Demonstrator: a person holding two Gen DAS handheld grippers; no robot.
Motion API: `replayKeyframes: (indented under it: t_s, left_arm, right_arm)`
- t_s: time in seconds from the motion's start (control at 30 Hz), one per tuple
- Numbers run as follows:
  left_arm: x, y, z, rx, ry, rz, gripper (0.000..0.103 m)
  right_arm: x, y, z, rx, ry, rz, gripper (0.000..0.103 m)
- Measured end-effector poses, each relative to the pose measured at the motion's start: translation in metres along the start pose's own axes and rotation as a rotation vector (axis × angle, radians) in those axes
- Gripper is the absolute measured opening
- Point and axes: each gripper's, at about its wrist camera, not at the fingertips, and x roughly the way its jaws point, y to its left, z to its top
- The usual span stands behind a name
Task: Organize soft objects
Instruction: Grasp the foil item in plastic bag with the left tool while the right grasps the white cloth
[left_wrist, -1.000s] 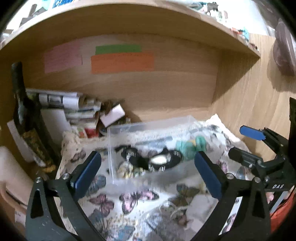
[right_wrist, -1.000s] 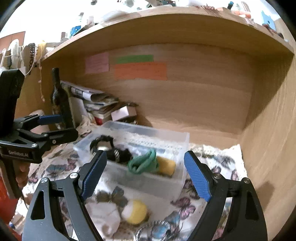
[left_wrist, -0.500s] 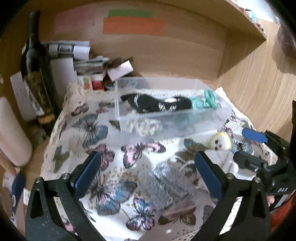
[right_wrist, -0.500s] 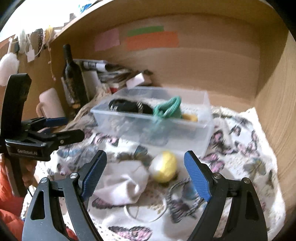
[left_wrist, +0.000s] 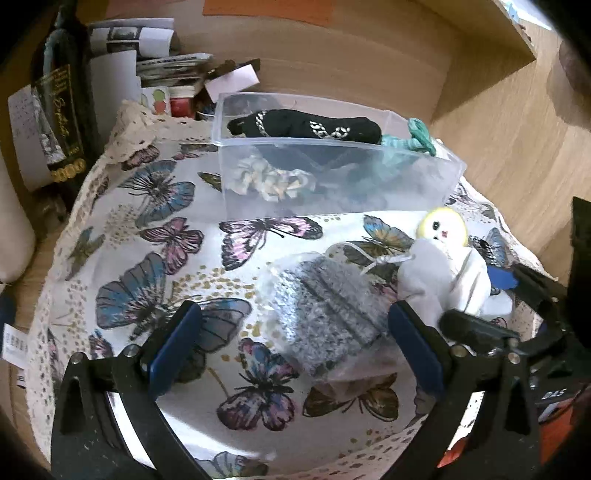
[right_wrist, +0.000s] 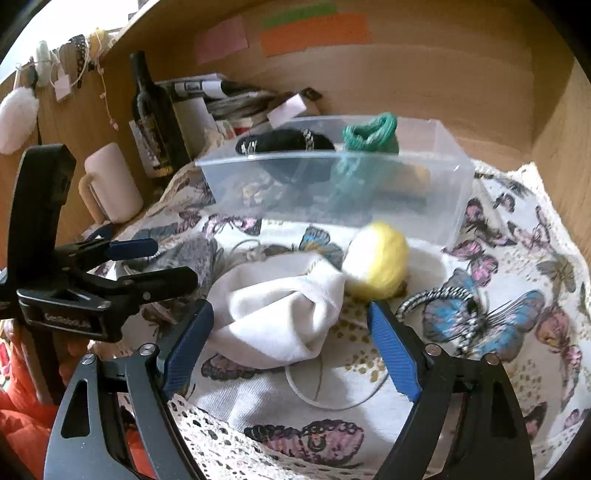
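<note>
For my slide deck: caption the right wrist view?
Open right gripper above white cloth doll, clear bin behind.

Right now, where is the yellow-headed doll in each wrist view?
Left wrist: the doll lies right of centre, face showing, beside the grey knit and in front of the clear bin.
Right wrist: the doll lies at centre between the open fingers, its head turned away, toward the bin.
Shared landmark: the clear bin with the black sock in it.
</note>
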Motion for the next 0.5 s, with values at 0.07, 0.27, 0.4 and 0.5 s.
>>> replayKeyframes:
  t_s: [0.07, 0.27, 0.4, 0.5]
  left_arm:
    - [0.001, 0.001, -0.002, -0.005, 0.0, -0.015, 0.102]
    - [0.002, -0.006, -0.004, 0.014, -0.002, -0.054, 0.074]
    - [0.002, -0.01, -0.004, 0.009, -0.008, -0.075, 0.059]
    - [0.002, -0.01, -0.002, -0.005, -0.013, -0.094, 0.05]
  right_arm:
    - [0.002, 0.001, -0.001, 0.0, 0.002, 0.004, 0.076]
    - [0.002, 0.004, -0.001, 0.003, 0.001, 0.059, 0.046]
    - [-0.003, 0.005, 0.0, -0.003, -0.019, 0.05, 0.034]
    - [-0.009, 0.004, 0.003, -0.004, -0.04, 0.044, 0.029]
